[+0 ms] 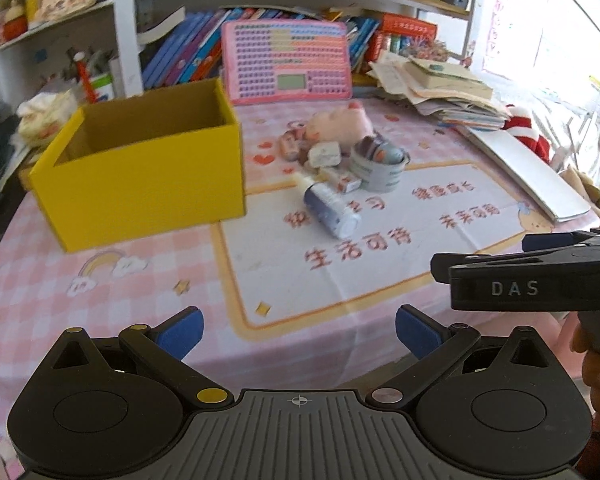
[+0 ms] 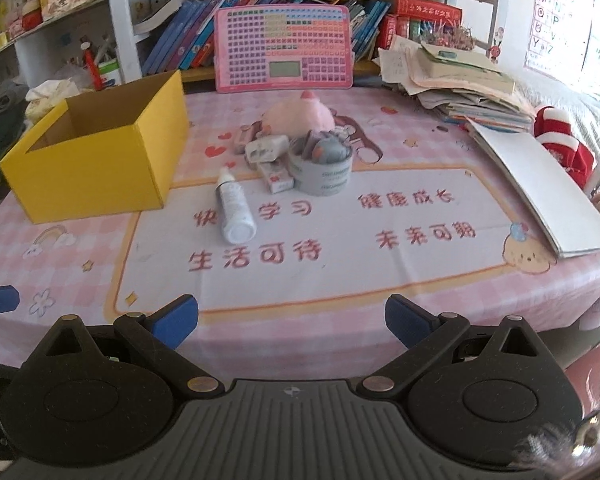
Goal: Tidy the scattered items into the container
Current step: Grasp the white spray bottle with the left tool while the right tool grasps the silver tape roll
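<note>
Both tools hang at the near edge of the worktop (image 2: 380, 280), nothing yet gathered. The left hand-held gripper (image 1: 299, 330) has its blue pads spread wide and bare; the right hand-held gripper (image 2: 292, 320) is likewise fully parted, gripping nothing.

Nearest of the scattered items is the white bottle (image 2: 236, 210), lying on its side on the printed mat, cap end away from the cameras. It looks the sensible first pick: on its own, apart from the cluster, and just beside the yellow box (image 2: 100, 168). A grasp across the barrel, jaws straddling its width rather than its length, should stop it rolling away.

Beyond it, a small carton (image 2: 277, 178) lies touching the grey tape roll (image 2: 323, 178), which has a grey bundle stuffed in its core. Behind these sit a pale eraser-like block (image 2: 267, 148) and a pink plush toy (image 2: 300, 116). These crowd one another, so each wants a lift from the outside edge to avoid dragging neighbours.

The yellow box stands open-topped at the left, seemingly empty from this angle; releases should come well over its rim. A pink keyboard toy (image 2: 284, 48) leans against the books at the back.
</note>
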`<state>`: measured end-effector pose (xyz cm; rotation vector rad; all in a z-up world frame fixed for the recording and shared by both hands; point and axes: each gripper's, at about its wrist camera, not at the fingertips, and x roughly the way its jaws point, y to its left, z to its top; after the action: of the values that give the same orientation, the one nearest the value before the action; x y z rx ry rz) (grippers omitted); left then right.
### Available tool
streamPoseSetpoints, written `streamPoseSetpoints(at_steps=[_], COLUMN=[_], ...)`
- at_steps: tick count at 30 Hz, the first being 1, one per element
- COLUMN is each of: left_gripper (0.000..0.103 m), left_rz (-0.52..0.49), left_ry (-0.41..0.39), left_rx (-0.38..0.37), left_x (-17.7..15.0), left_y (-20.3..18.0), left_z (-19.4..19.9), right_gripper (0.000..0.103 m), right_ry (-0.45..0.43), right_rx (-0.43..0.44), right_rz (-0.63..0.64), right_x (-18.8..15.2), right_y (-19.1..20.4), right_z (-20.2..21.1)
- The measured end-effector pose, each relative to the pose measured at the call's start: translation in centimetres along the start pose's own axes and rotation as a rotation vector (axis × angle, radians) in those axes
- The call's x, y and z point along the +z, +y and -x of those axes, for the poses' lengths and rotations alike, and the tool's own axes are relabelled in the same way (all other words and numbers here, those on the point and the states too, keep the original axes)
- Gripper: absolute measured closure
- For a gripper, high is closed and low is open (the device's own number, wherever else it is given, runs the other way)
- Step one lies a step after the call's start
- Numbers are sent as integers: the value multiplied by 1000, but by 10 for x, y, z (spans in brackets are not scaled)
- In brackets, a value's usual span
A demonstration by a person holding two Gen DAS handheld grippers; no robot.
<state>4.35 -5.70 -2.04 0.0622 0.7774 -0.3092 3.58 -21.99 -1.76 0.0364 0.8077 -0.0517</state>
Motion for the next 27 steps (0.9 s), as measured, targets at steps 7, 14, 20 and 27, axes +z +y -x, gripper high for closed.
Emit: streamPoseSetpoints(at_steps=[7,14,20,27], left_gripper=[0,0,3,8], left_rz=[-13,-19,-28,-37], left_ry=[-2,27,49,80], left_rx=[-24,-34,-47,-14], left_x=[22,45,61,76], left_y=[-11,-22,-32,-40], left_z=[-26,-60,-85,-111], right_gripper=[1,2,2,2], right_ry=[2,13,40,61], right_rx=[-18,-9,16,73], right_rz=[-18,-6,9,39], right_x=[24,48,66,88], right_y=[-18,-35,-44,-50], right_z=[-22,-49,-74,-102])
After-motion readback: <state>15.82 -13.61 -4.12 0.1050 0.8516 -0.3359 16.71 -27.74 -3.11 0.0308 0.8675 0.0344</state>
